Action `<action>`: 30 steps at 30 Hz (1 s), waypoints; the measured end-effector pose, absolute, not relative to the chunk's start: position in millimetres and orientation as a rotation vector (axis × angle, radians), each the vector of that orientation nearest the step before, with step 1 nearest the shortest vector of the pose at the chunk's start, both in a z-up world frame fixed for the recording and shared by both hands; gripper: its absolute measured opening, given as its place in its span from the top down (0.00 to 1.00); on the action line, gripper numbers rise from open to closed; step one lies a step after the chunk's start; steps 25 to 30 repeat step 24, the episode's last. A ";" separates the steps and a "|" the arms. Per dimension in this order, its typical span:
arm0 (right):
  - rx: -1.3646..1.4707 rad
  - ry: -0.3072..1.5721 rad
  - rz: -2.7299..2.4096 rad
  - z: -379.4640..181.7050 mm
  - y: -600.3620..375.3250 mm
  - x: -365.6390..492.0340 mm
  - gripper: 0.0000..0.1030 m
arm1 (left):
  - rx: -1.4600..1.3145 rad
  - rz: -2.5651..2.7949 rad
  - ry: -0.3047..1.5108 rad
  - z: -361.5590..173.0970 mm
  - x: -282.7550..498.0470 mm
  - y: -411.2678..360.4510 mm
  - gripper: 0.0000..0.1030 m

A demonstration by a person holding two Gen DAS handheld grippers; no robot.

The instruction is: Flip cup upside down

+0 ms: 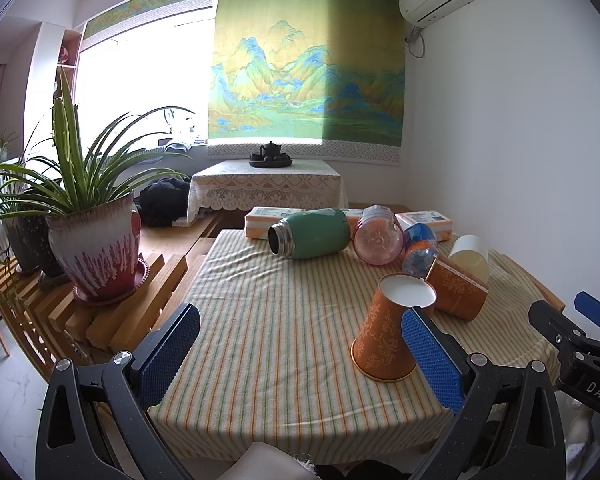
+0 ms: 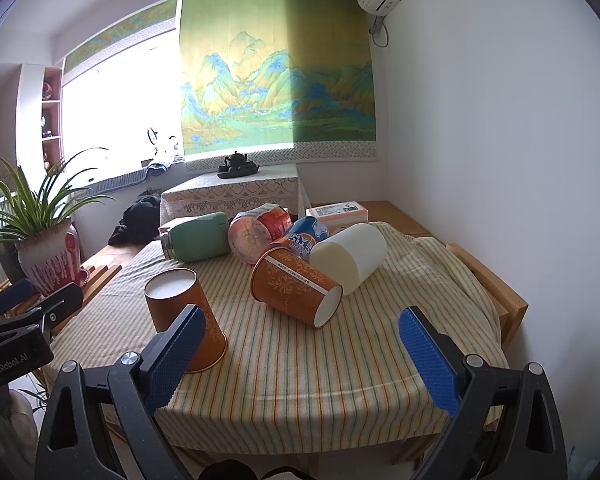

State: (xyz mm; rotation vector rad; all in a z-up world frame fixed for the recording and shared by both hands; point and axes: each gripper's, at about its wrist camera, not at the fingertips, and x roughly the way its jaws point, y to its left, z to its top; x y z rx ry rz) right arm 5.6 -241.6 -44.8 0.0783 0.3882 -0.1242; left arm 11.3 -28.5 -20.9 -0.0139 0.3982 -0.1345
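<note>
An orange paper cup (image 1: 388,332) stands upside down on the striped tablecloth, white base up; it also shows in the right wrist view (image 2: 182,312). A second orange cup (image 1: 458,286) lies on its side behind it, seen too in the right wrist view (image 2: 296,286). A white cup (image 2: 350,256) lies on its side against it. My left gripper (image 1: 300,356) is open and empty, its right finger just beside the upturned cup. My right gripper (image 2: 300,352) is open and empty, in front of the lying cups.
A green flask (image 1: 310,238), a pink plastic cup (image 1: 378,238) and a blue drink can (image 2: 304,238) lie at the table's far side, with tissue packs (image 2: 338,212) behind. Potted plants (image 1: 96,248) stand on a wooden rack at the left. The table edge (image 2: 496,288) is at the right.
</note>
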 end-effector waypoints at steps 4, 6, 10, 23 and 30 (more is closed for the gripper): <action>0.077 0.388 -0.124 -44.9 -241.1 5.0 0.07 | -0.013 -0.135 0.398 -21.1 11.5 -29.0 0.01; 0.077 0.388 -0.125 -44.9 -241.0 5.1 0.07 | -0.012 -0.136 0.398 -21.2 11.4 -30.1 0.01; 0.077 0.389 -0.124 -44.9 -240.9 5.2 0.07 | -0.013 -0.135 0.398 -21.4 11.5 -31.0 0.01; 0.075 0.394 -0.124 -47.4 -241.3 6.5 0.07 | -0.022 -0.133 0.399 -21.2 12.3 -28.9 0.01; 0.075 0.395 -0.124 -48.0 -241.4 6.7 0.07 | -0.018 -0.130 0.395 -21.2 12.1 -28.0 0.01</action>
